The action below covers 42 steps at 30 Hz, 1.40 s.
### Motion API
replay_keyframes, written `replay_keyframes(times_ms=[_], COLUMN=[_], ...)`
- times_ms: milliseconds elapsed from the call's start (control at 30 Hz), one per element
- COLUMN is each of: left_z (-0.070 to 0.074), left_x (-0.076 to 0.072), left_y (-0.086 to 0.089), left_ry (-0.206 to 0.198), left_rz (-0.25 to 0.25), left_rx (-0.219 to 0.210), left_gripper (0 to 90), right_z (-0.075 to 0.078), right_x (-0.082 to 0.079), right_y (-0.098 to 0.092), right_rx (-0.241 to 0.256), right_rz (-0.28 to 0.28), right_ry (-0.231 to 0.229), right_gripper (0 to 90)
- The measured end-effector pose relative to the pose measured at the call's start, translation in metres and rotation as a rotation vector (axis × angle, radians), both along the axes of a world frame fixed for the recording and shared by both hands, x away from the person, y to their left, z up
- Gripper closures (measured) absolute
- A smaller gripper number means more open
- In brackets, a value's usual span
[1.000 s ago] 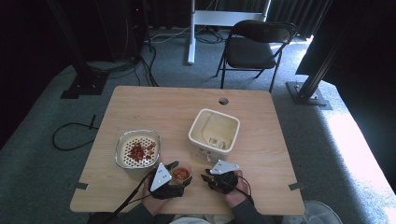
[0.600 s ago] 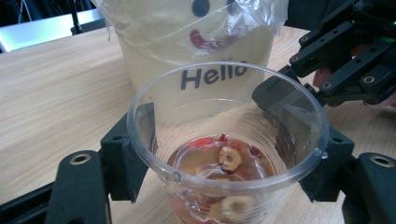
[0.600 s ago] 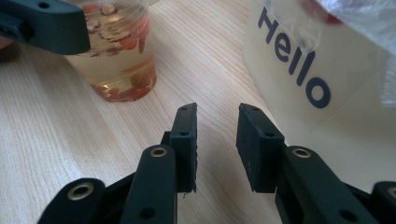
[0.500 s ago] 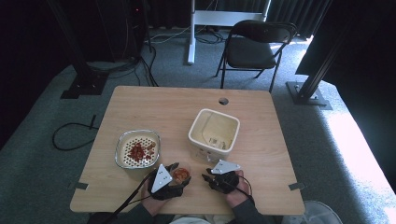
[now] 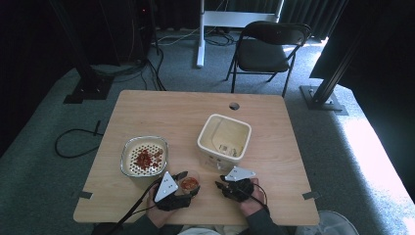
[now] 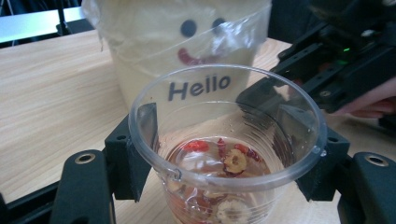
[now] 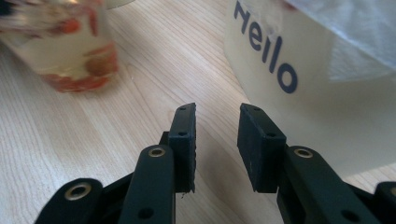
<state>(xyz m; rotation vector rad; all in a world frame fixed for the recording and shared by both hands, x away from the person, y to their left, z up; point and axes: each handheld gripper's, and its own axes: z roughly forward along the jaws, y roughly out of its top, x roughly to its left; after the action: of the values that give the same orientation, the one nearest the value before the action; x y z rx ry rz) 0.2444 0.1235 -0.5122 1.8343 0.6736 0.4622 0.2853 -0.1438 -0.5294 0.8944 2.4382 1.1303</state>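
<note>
text "Hello" | on cream bin [image 7: 327,93] | below smiley face

Open counter [image 5: 161,110] runs across the upper part of the high view's tabletop, bare wood from the left edge to the small hole [image 5: 234,105] near the far rim. Lower down, the bin [image 5: 224,139] stands mid-frame and the strainer bowl [image 5: 144,156] lower left, with a clear lane of wood between them. At the bottom edge, the cup [image 5: 189,183] sits between the left gripper [image 5: 182,183] and the right gripper [image 5: 221,181], crowding that strip. The bin rises just beyond both. Bare wood lies right of the bin.
</note>
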Motion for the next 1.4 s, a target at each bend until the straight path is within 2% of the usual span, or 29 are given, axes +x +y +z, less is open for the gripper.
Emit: replay_keyframes(times_ms=[133, 367, 467, 600, 733, 1000, 1300, 1400], left_z=[0.010, 0.036, 0.045, 0.057, 0.072, 0.102, 0.130, 0.138], left_x=[-0.004, -0.011, -0.011, -0.012, -0.011, -0.001, 0.010, 0.016], left_y=[0.003, 0.005, 0.007, 0.010, 0.017, 0.042, 0.070, 0.080], left_ry=[0.004, -0.022, -0.010, -0.014, -0.026, -0.049, -0.076, -0.089], left_rz=[-0.026, -0.068, -0.090, -0.098, -0.096, -0.059, -0.023, 0.000], left_rx=[-0.018, -0.045, -0.073, -0.069, -0.078, -0.090, -0.145, -0.142], left_gripper=[32.2, 32.4, 32.4, 32.4, 32.4, 32.5, 32.6, 32.6], right_z=[0.001, 0.002, 0.003, 0.003, 0.004, 0.005, 0.005, 0.005], right_x=[0.000, 0.000, 0.000, 0.000, 0.000, 0.001, -0.001, -0.002], right_y=[-0.003, -0.008, -0.009, -0.011, -0.013, -0.021, -0.033, -0.039], right_rx=[0.000, 0.002, 0.002, 0.003, 0.005, 0.006, 0.002, 0.000], right_rz=[-0.008, -0.017, -0.025, -0.029, -0.035, -0.053, -0.082, -0.092], right_ry=[-0.002, -0.001, -0.001, -0.004, -0.004, 0.001, 0.010, 0.013], right_gripper=[66.6, 65.9, 65.9, 65.7, 65.6, 65.3, 64.8, 64.2])
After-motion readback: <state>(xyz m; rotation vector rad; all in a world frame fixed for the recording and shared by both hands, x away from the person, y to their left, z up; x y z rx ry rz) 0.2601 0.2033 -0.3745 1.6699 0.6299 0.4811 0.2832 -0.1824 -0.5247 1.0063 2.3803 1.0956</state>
